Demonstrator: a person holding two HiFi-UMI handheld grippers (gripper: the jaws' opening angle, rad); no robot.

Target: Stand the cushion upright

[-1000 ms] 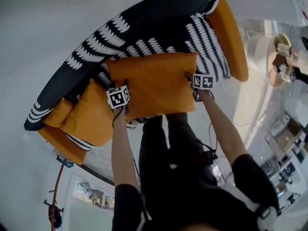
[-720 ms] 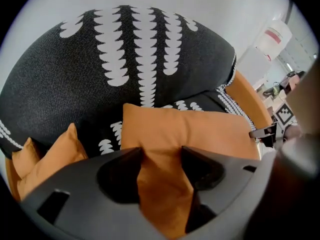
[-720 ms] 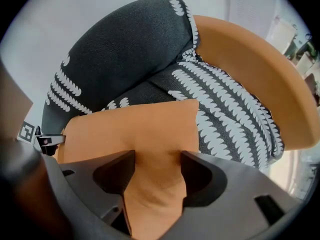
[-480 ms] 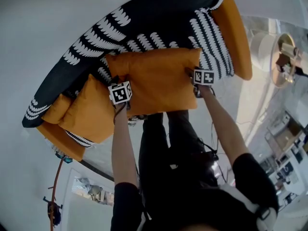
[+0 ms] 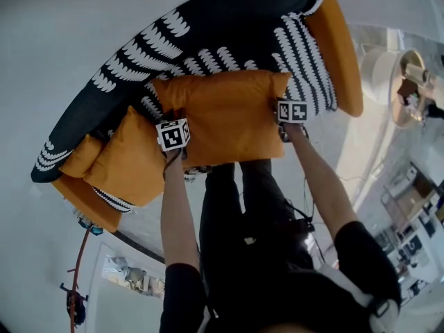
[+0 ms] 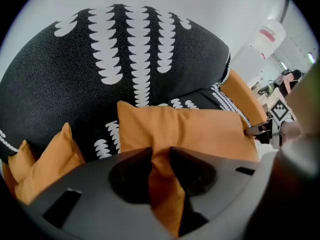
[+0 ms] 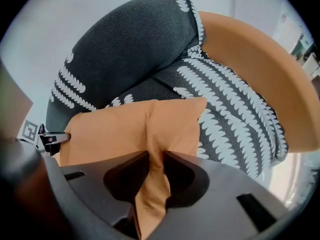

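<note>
An orange cushion point(image 5: 222, 116) lies flat on the seat of a black sofa with white leaf print point(image 5: 208, 33). My left gripper point(image 5: 168, 120) is at its left edge and my right gripper point(image 5: 275, 109) at its right edge. In the left gripper view the jaws are closing and pinch a fold of the orange cushion point(image 6: 160, 156) between the left gripper point(image 6: 160, 151) pads. In the right gripper view the jaws of the right gripper point(image 7: 156, 156) are closing and squeeze a ridge of the orange cushion point(image 7: 155, 134).
A second orange cushion point(image 5: 128, 161) lies to the left on the sofa. Orange armrests stand at the right end point(image 5: 340, 47) and the left end point(image 5: 87, 203). A round side table point(image 5: 409, 82) stands on the floor at the right. The person's legs stand against the sofa's front.
Both grippers have closed onto the cushion's side edges, bunching the fabric. The cushion and both hands have stayed nearly in place.
</note>
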